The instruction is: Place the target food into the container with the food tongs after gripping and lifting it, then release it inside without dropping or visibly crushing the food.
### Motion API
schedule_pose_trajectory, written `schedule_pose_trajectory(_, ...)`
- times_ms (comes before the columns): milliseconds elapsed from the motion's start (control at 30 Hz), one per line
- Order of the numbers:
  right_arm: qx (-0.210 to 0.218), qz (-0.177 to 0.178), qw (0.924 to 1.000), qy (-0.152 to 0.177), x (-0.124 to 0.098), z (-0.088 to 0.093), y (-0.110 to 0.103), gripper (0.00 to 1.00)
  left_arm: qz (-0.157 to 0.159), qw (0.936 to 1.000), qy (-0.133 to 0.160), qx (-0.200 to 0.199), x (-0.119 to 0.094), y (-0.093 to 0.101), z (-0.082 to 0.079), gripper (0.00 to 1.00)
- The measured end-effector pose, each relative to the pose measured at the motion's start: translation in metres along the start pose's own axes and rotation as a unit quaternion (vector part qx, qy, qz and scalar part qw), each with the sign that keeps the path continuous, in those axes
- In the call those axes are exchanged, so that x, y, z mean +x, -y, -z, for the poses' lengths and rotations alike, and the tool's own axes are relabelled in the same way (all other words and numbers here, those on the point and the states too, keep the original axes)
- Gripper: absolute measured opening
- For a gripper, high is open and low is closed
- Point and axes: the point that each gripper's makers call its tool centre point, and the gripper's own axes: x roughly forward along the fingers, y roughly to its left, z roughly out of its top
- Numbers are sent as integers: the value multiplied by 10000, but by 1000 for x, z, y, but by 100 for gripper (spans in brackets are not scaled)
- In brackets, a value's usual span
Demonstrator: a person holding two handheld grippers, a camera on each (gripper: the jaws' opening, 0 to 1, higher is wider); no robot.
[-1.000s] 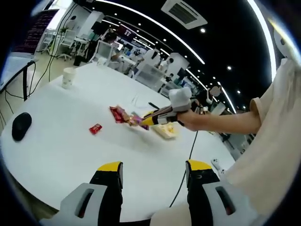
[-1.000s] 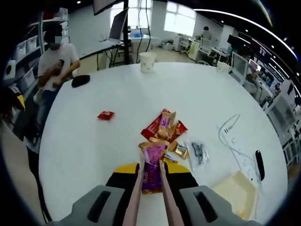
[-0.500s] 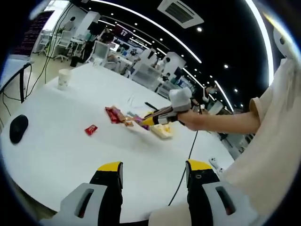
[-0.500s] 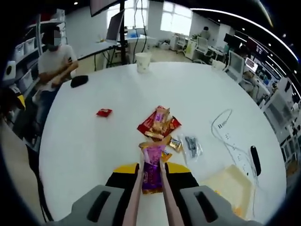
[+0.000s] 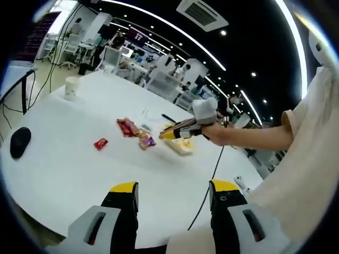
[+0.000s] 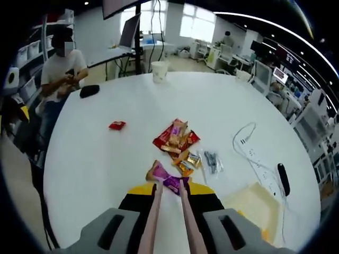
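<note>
Right hand-held gripper (image 6: 169,191) is clenched on the pink tongs (image 6: 168,211), whose two arms run forward between its jaws. Left hand-held gripper (image 5: 172,188) hangs released, with nothing between its jaws, low over the near edge of the worktop (image 5: 63,164).

The purple packet (image 6: 166,179) worries me. It sits at the very tips of the tongs. From the left gripper view it looks to be lying on the worktop just beside the tong tips rather than hanging from them, and I cannot tell whether the tips have any hold on it. The container (image 6: 253,205), a pale shallow tray, sits off to the right of the tongs and apart from the packet, so the whole carry is yet to be made.

If I lift with only a corner pinched, I judge the packet will slip out on the way across. If I squeeze harder to make up for that, the wrapper and what is inside could be visibly crushed. Sweeping right also takes the tongs near the clear bag (image 6: 211,161) and the heap of snack packets (image 6: 177,140), which could be nudged.

The packet itself is small, flat and glossy, purple with a pinkish end, and lies skewed across the line of the tongs. I judge it light and slippery.
</note>
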Motion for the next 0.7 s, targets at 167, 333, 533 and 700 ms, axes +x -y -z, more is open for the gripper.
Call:
schedule_pose_trajectory(167,-295,-133,9995,-75,7,1,-6,21,-39,10000,3,-23,-3,-1,2,53)
schedule_pose_trajectory(333,-574,-301,9977,-180,12,0,-14,22,-99,9999,19,-81,-4,-2,5,53)
schedule_pose_trajectory(533,-1041,-426,9931,-339,21,-2,-17,23,-134,9998,41,-171,-3,-4,8,53)
schedule_pose_trajectory(700,-1833,-513,9799,-590,30,1,-17,23,-183,9995,43,-247,-3,-6,11,53)
